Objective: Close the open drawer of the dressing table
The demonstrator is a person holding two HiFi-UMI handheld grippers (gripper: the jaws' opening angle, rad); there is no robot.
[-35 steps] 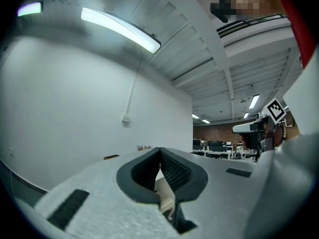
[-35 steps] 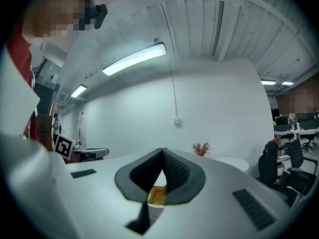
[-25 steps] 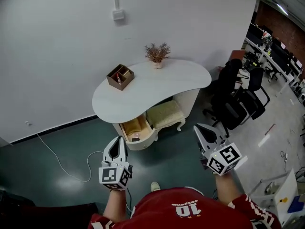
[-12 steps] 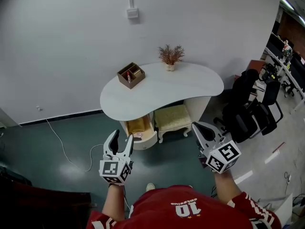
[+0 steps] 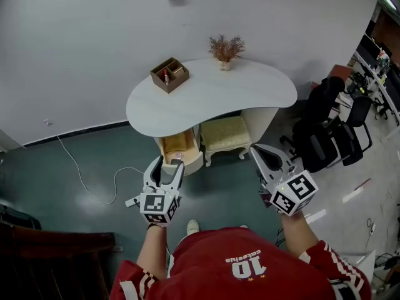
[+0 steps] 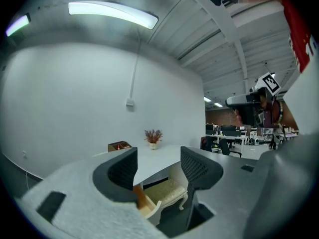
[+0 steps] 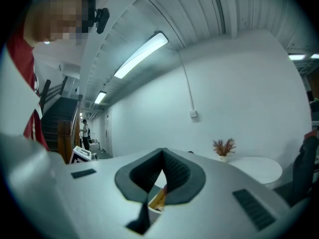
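Right now I'm on the approach: the open drawer (image 5: 175, 147) juts from under the dressing table (image 5: 212, 99), ahead of my left gripper (image 5: 166, 164), whose jaws have just been opening and stand wide, nothing between them. My right gripper (image 5: 259, 155) is pinched together, empty. Next I'd bring the left against the drawer front and push it in
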